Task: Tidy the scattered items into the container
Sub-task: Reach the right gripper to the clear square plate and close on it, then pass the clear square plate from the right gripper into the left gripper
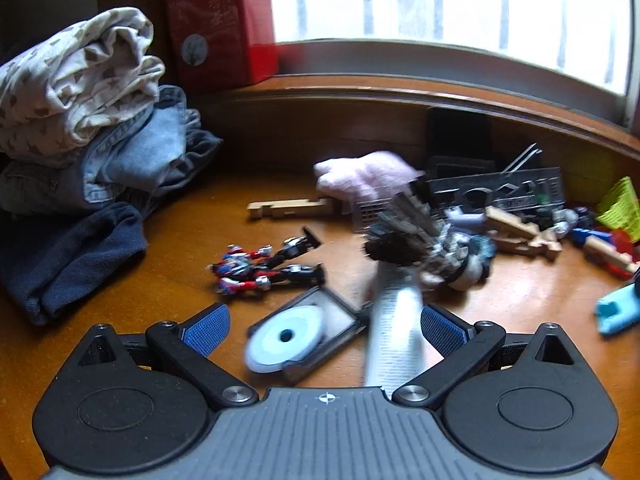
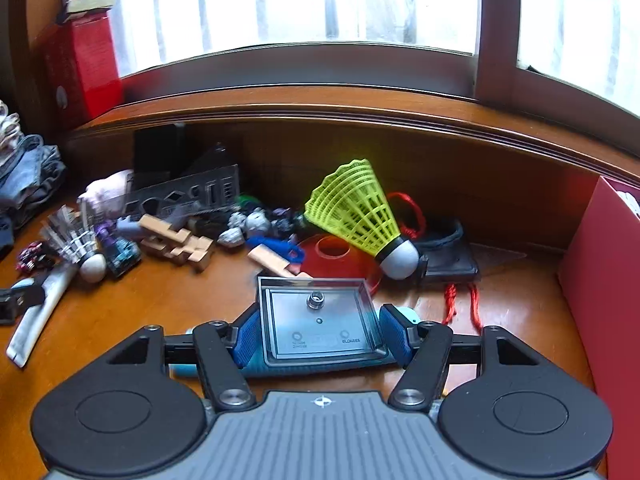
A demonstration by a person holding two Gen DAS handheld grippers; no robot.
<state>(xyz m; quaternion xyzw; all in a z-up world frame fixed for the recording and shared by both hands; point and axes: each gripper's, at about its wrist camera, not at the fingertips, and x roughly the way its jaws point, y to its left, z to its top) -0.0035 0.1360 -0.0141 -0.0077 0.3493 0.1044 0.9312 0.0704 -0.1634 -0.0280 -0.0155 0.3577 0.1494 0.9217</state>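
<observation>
My left gripper [image 1: 325,326] is open and empty above a disc case [image 1: 304,336] and a white tube [image 1: 394,336] on the wooden table. A red and blue action figure [image 1: 264,266] and a grey shuttlecock [image 1: 432,240] lie beyond. My right gripper [image 2: 322,338] is shut on a blue case with a clear plastic lid [image 2: 320,320], held just above the table. A yellow shuttlecock [image 2: 366,216] leans ahead of it. The red container [image 2: 600,280] stands at the right edge. Wooden puzzle pieces [image 2: 176,240] lie among the toys.
Folded clothes [image 1: 80,128] are stacked at the left. A red box [image 1: 220,28] stands on the window ledge. A red cone disc [image 2: 336,256], red cord [image 2: 460,300], a black pouch [image 2: 452,256], a metal stencil [image 2: 188,196] and small toys crowd the back.
</observation>
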